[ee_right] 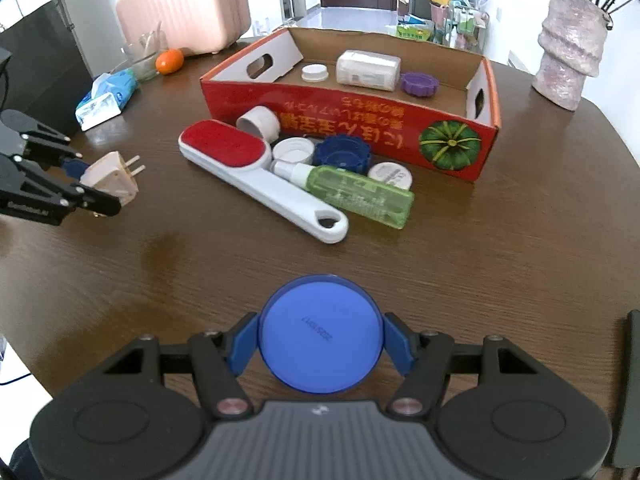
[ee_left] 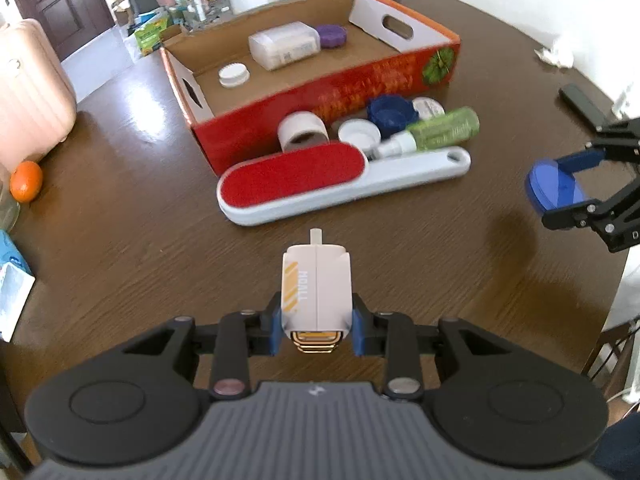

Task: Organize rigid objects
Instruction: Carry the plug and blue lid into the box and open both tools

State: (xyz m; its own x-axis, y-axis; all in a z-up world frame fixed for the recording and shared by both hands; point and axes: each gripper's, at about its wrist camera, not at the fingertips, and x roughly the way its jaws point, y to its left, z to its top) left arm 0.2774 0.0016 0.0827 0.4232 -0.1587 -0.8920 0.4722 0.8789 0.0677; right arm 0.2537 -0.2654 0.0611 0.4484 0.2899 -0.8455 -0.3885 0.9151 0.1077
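My left gripper (ee_left: 317,320) is shut on a white plug adapter (ee_left: 316,288), held above the brown table; it also shows in the right wrist view (ee_right: 114,184). My right gripper (ee_right: 320,340) is shut on a round blue lid (ee_right: 320,334), also seen in the left wrist view (ee_left: 554,190). The red cardboard box (ee_left: 320,96) holds a clear container (ee_left: 284,45), a purple lid (ee_left: 331,35) and a white cap (ee_left: 233,75). In front of it lie a red lint brush (ee_left: 320,178), a green spray bottle (ee_left: 436,130), a dark blue lid (ee_left: 390,112), white lids and a white roll (ee_left: 303,131).
An orange (ee_left: 26,181), a tissue pack (ee_right: 106,98) and a glass (ee_right: 144,56) sit at the table's left side. A pink vase (ee_right: 568,64) stands at the far right. A black remote (ee_left: 582,105) lies near the right edge. A pink suitcase (ee_right: 184,4) stands behind.
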